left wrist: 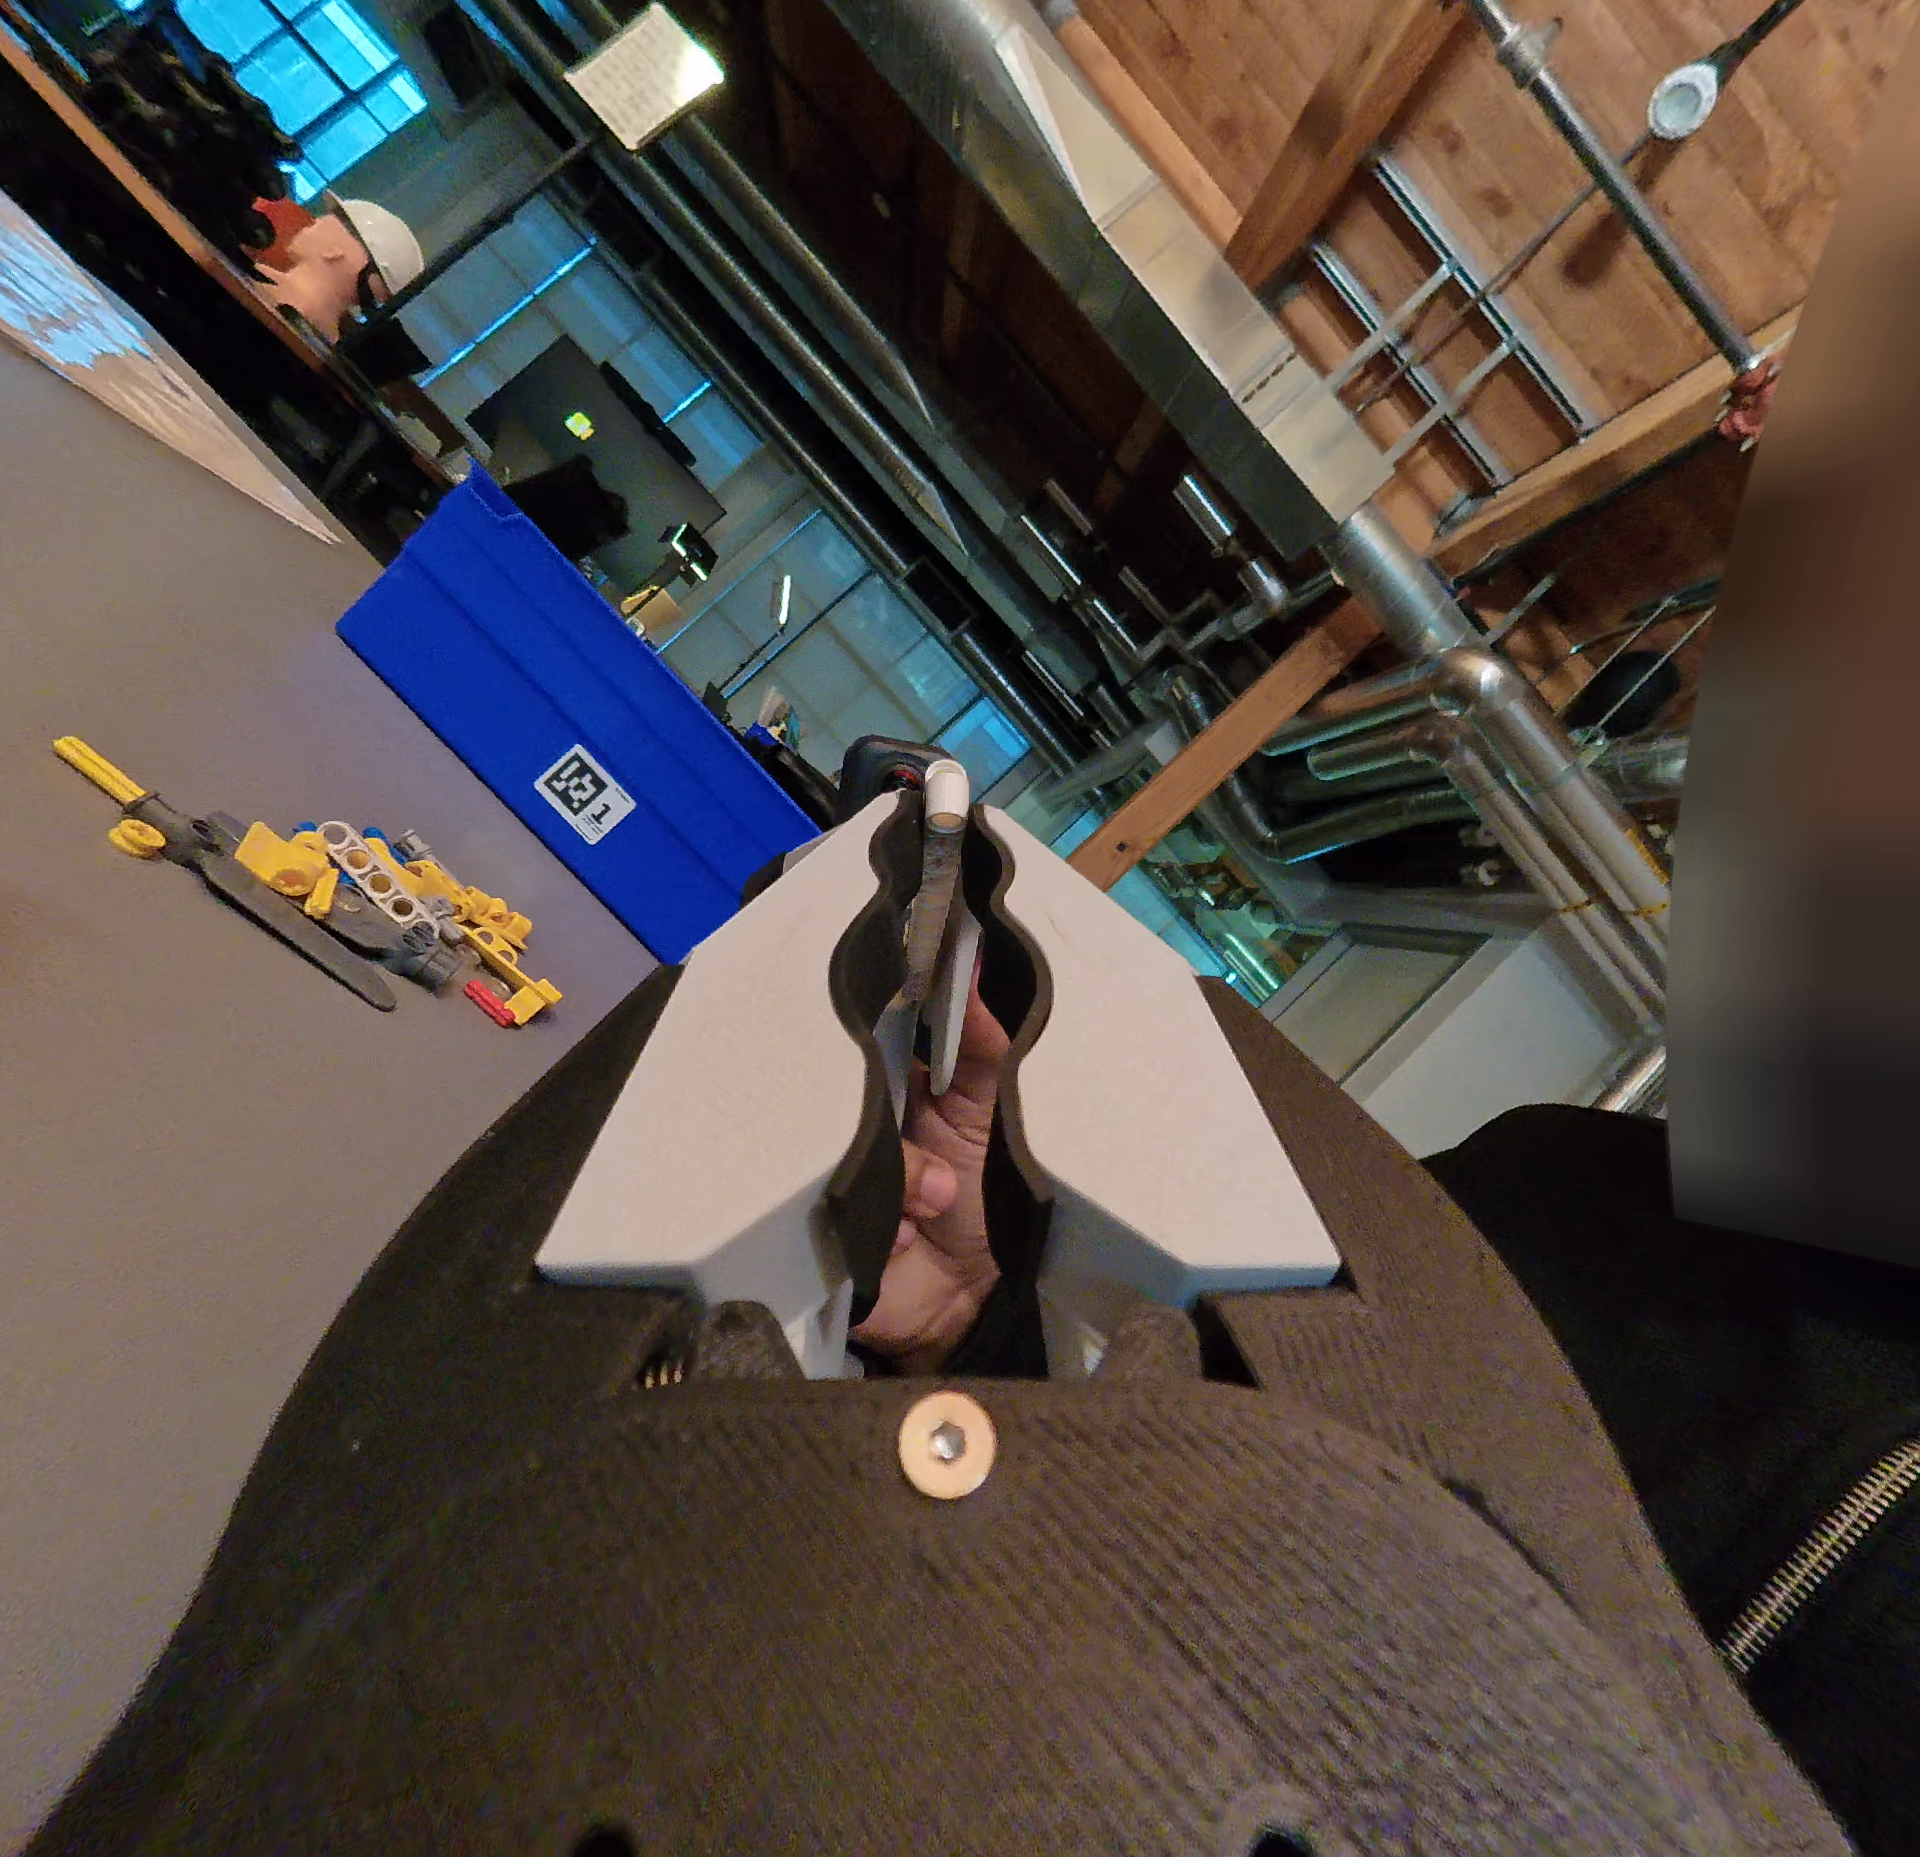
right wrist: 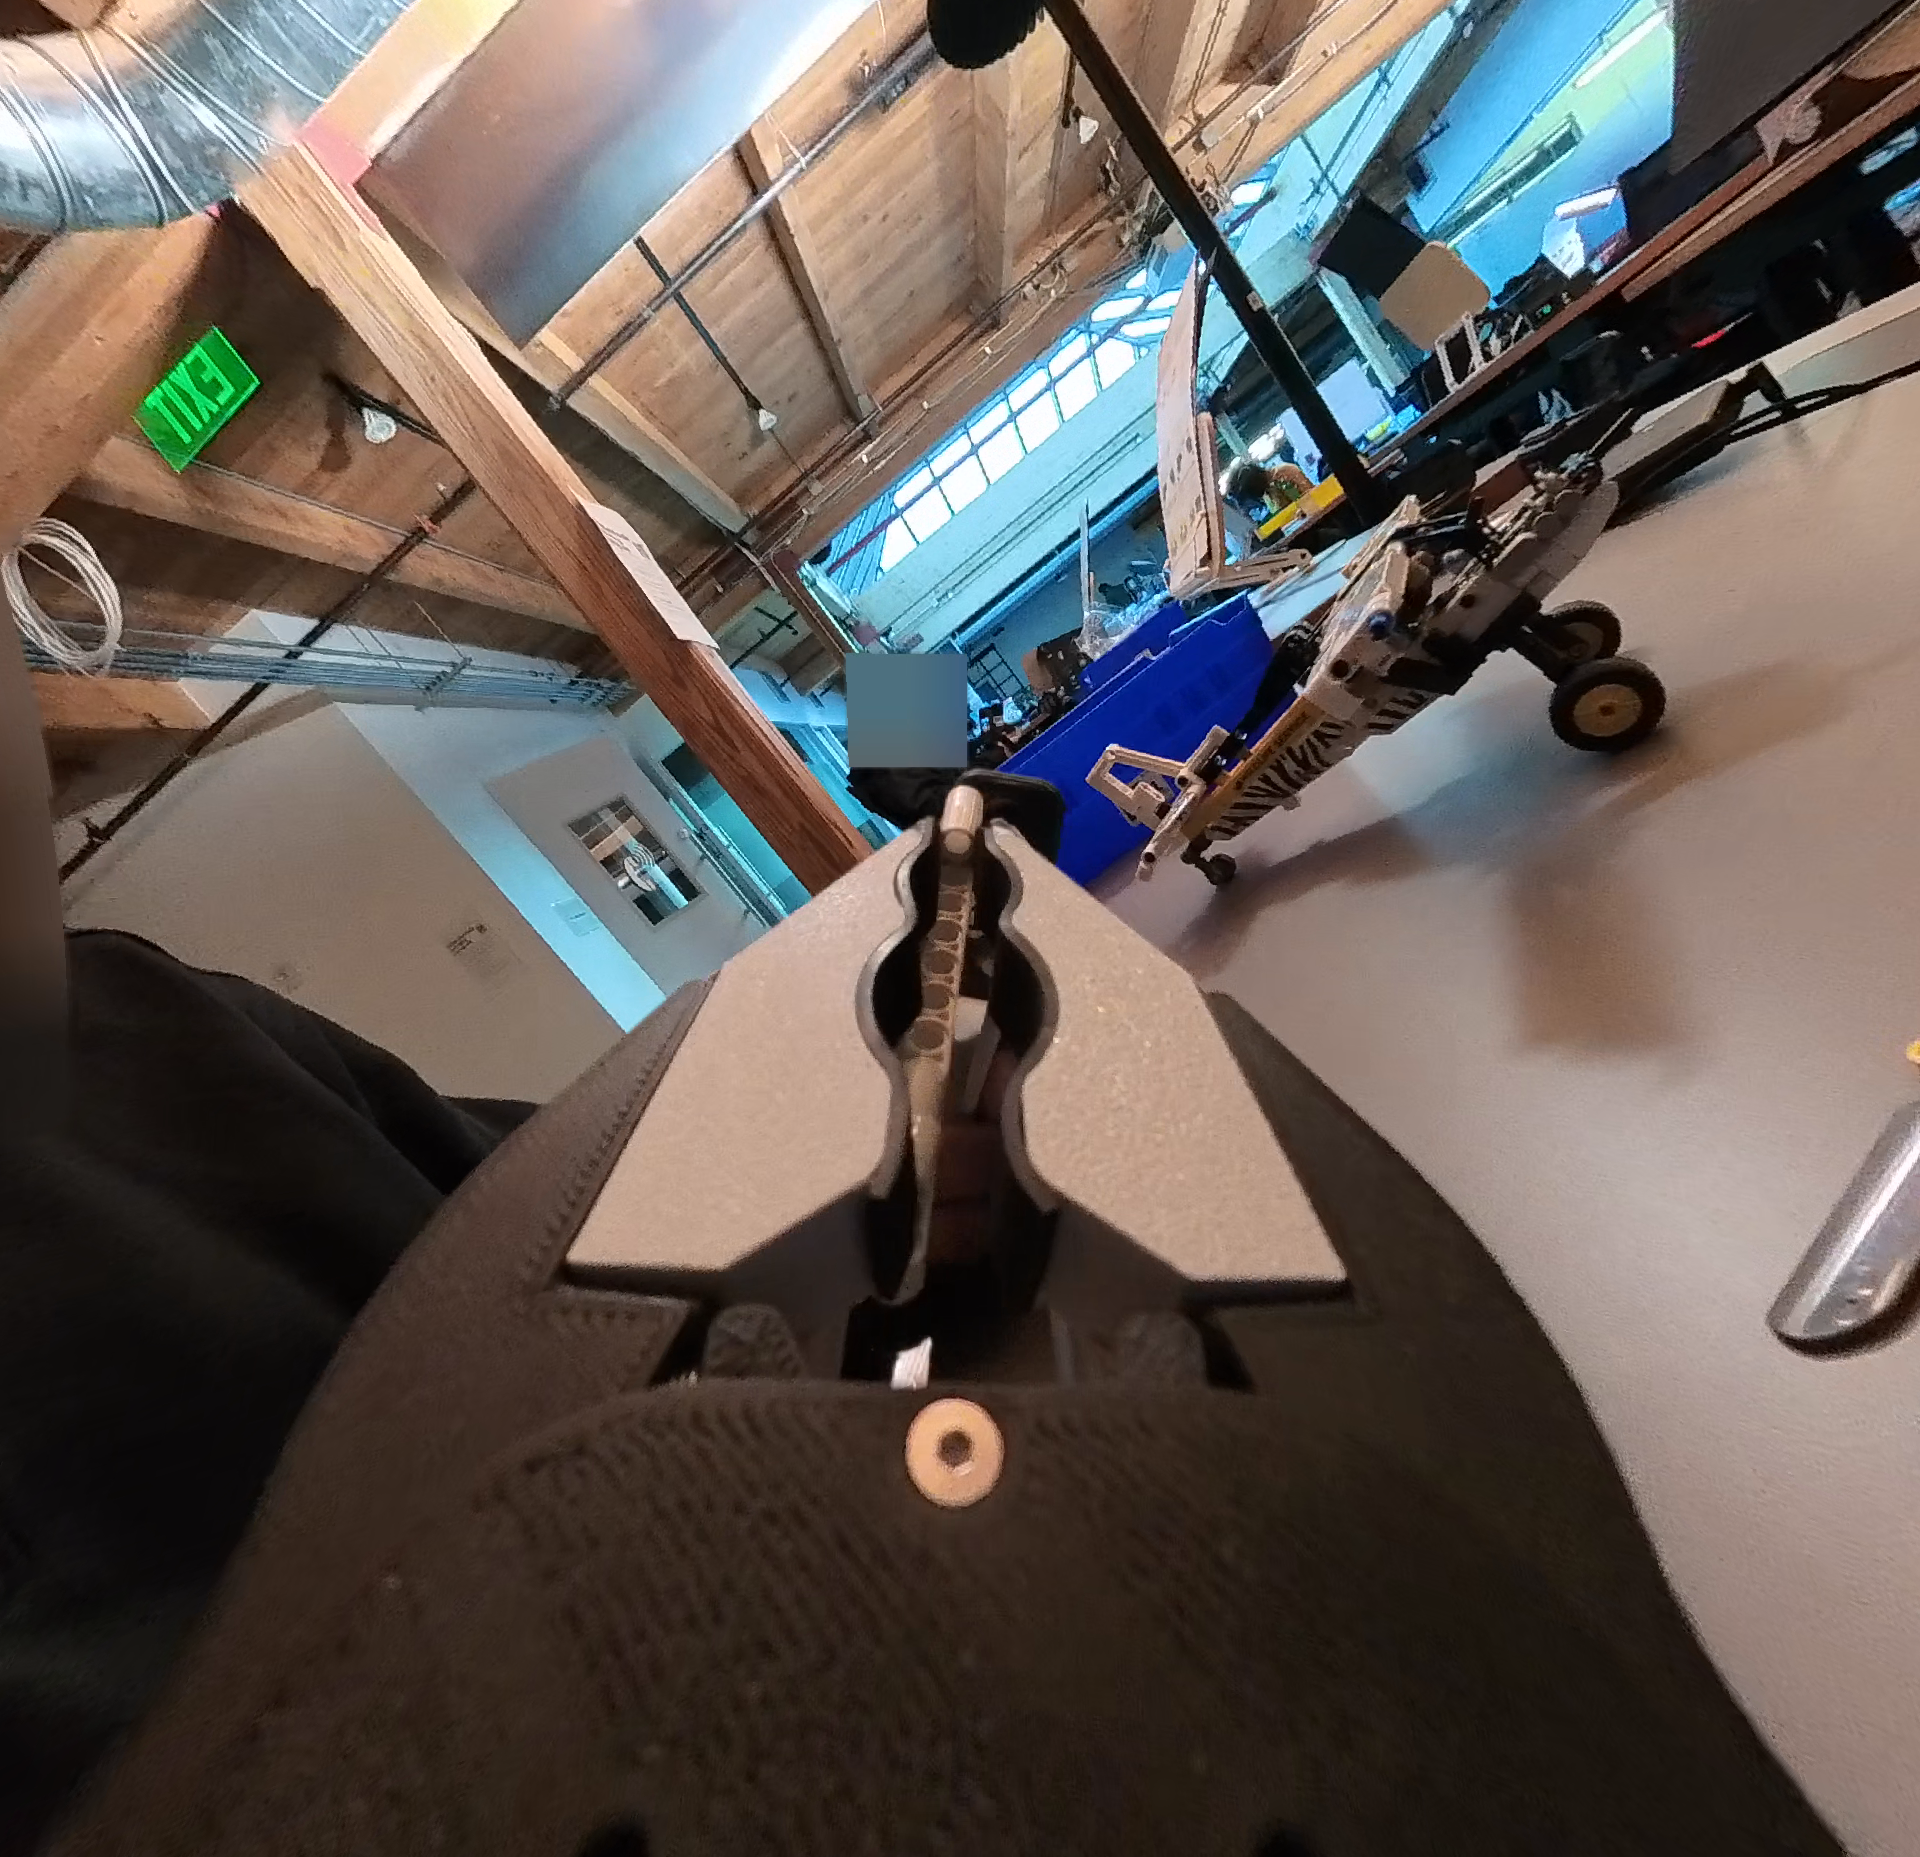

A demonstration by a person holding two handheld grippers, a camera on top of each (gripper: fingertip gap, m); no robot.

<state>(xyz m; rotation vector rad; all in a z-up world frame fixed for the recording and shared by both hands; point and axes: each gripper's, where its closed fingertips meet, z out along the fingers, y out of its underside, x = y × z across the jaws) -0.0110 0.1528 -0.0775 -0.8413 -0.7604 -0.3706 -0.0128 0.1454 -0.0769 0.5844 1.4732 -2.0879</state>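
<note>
Standing by the grey table and reading from the left: a loose heap of toy building parts, yellow, grey and a bit of red, lies unjoined on the tabletop; just beyond it stands a blue bin with a square printed tag on its side. The left gripper is raised off the table and tipped up toward the ceiling; its jaws are nearly together, pinching a thin grey strip that runs back between them, with a short white peg poking out past the tips; nothing of that strip is joined to the heap.

Further right, the right gripper is likewise lifted and all but closed on a narrow beam with a row of round holes, a pale peg at its end; the built toy vehicle, striped body and small wheels, stands well apart on the table in front of the bin.

Hard to make out: whether the two grippers share one piece or hold two I cannot tell; a dark shape behind each set of tips is unclear; a hand shows only in slivers through the left jaws; a shiny metal object is cut off at the right edge; the bin's contents are hidden.
</note>
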